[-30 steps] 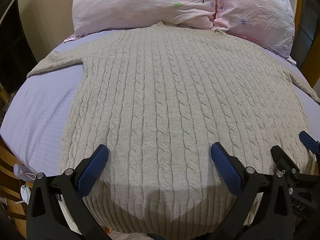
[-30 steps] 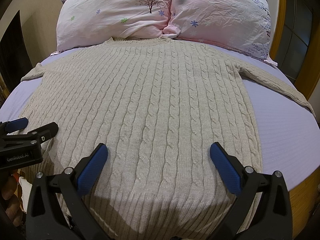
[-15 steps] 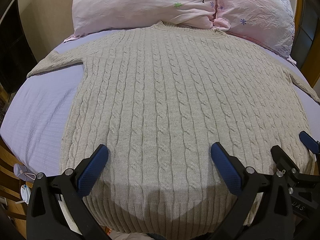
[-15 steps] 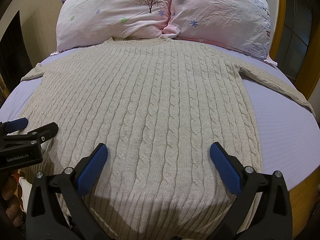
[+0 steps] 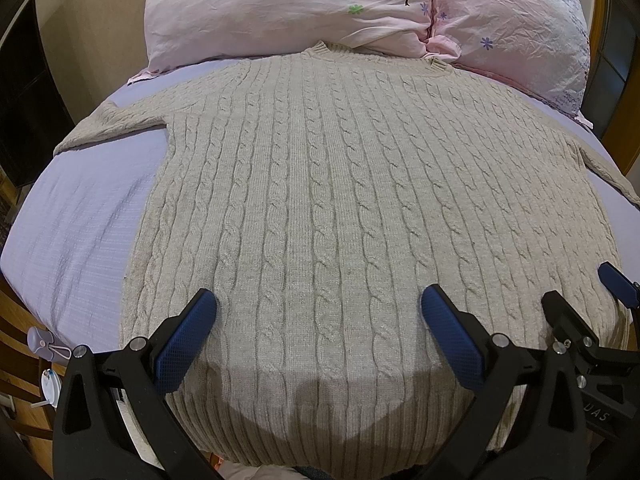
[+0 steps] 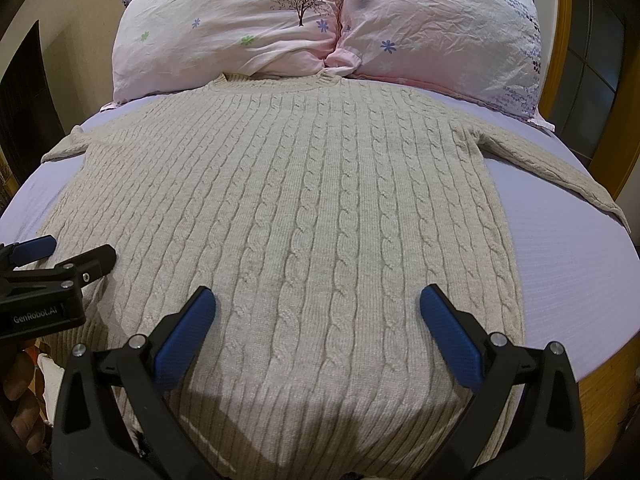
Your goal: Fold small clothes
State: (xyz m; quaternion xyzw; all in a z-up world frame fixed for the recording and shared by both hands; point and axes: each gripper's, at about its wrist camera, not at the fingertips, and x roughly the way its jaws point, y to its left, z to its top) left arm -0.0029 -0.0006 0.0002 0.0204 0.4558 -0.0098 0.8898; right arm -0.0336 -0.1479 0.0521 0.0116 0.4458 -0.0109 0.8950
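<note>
Lying flat on the bed (image 5: 80, 216), collar toward the pillows (image 6: 320, 20), the sweater (image 5: 320, 200) is awaiting folding. The left gripper (image 5: 318, 312) and right gripper (image 6: 318, 312) are hovering over its hem, jaws apart, likely preparing a hem grasp.

one cable-knit sweater (image 5: 340, 208) with two sleeves spread out – one bed (image 5: 76, 232) under it. two pink pillows, one on the left (image 6: 224, 32) and one on the right (image 6: 440, 36). two grippers – the left gripper (image 5: 316, 312) and the right gripper (image 6: 316, 312).
</note>
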